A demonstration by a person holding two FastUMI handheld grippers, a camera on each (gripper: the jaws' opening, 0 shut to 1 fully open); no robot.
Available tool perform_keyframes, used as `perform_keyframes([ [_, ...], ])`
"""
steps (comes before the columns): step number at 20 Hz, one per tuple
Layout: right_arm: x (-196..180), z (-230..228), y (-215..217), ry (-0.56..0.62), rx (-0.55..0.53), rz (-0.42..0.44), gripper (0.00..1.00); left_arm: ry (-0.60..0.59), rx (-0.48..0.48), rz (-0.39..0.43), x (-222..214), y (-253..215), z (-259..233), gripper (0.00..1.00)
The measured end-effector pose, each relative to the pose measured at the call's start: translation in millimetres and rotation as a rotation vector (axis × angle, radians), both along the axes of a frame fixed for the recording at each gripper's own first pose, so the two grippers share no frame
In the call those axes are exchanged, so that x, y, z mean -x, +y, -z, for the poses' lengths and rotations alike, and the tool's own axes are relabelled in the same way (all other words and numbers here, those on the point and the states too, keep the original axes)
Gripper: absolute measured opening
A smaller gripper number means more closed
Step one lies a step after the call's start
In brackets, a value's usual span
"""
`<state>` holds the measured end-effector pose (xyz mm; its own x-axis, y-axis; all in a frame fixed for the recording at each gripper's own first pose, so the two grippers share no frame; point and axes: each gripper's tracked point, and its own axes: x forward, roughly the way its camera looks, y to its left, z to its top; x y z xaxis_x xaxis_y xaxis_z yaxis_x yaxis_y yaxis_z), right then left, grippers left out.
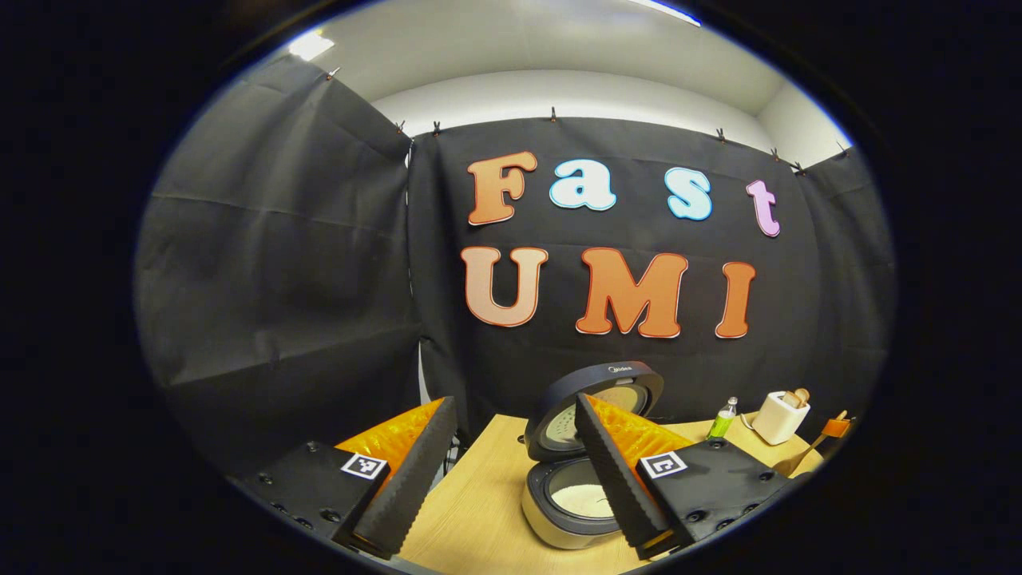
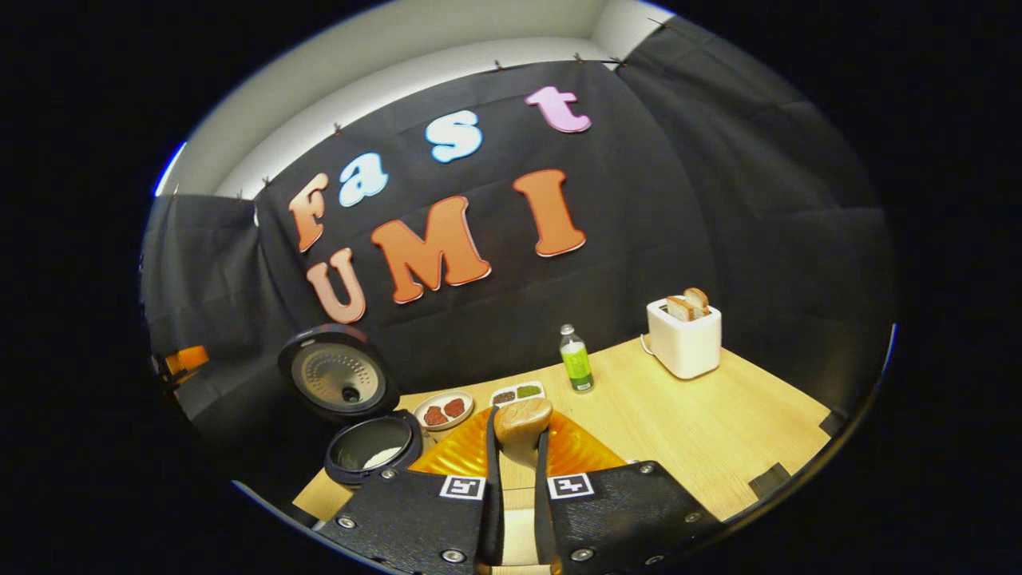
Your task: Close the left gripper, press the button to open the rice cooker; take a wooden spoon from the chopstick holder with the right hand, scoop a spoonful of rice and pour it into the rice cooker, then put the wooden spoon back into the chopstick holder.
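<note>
The round white rice cooker with a dark lid (image 1: pixel 571 479) is seen standing open on the pale wooden table (image 2: pixel 703 431), its lid raised upright and a thin layer of white rice lying in the inner pot (image 2: pixel 375 455). A light wooden spoon (image 2: pixel 520 427) is held between the fingers of the right gripper (image 2: pixel 517 487), which are drawn close together on its handle, the bowl of the spoon pointing up and away over the table. The left gripper (image 1: pixel 511 471) is held wide apart and grips nothing, with the cooker just beyond its right finger. The button-pressing step is judged complete, and since rice already lies in the pot, the pouring is judged probably done; the return of the spoon to the chopstick holder is taken to be the step in hand, though this cannot be confirmed. The next move would call for the spoon to be carried to the holder and lowered handle-first or bowl-first into it before release. No holder can be identified with certainty. Whether any rice remains in the spoon bowl cannot be made out. Further off, a white toaster with bread slices (image 2: pixel 684 339), a small green bottle (image 2: pixel 576 361) and two shallow dishes of food (image 2: pixel 447 410) are noted; the contents of the dishes are too small to identify.
</note>
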<state>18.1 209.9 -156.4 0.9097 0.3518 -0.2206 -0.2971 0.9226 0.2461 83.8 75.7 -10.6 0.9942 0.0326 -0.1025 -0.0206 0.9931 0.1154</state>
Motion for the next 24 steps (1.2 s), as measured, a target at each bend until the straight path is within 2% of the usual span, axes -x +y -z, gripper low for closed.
perform_keyframes([
  [5, 12, 45, 35, 0.024, 0.095, -0.043, 0.14, 0.021, -0.025, 0.03, -10, 15, 4, 0.97],
  [8, 11, 78, 45, 0.049, 0.199, -0.077, 0.14, 0.044, -0.048, 0.036, -12, 23, 13, 0.99],
  [10, 13, 91, 52, 0.05, 0.245, -0.094, 0.14, 0.057, -0.063, 0.041, -11, 26, 17, 0.97],
  [16, 27, 130, 60, 0.105, 0.323, -0.135, 0.14, 0.082, -0.059, 0.058, -13, 32, 26, 0.97],
  [20, 45, 134, 65, 0.16, 0.264, -0.122, 0.14, 0.089, -0.054, 0.04, -16, 46, 29, 0.97],
  [24, 55, 134, 73, 0.242, 0.096, -0.072, 0.14, 0.085, -0.032, 0.041, -18, 48, 30, 0.97],
])
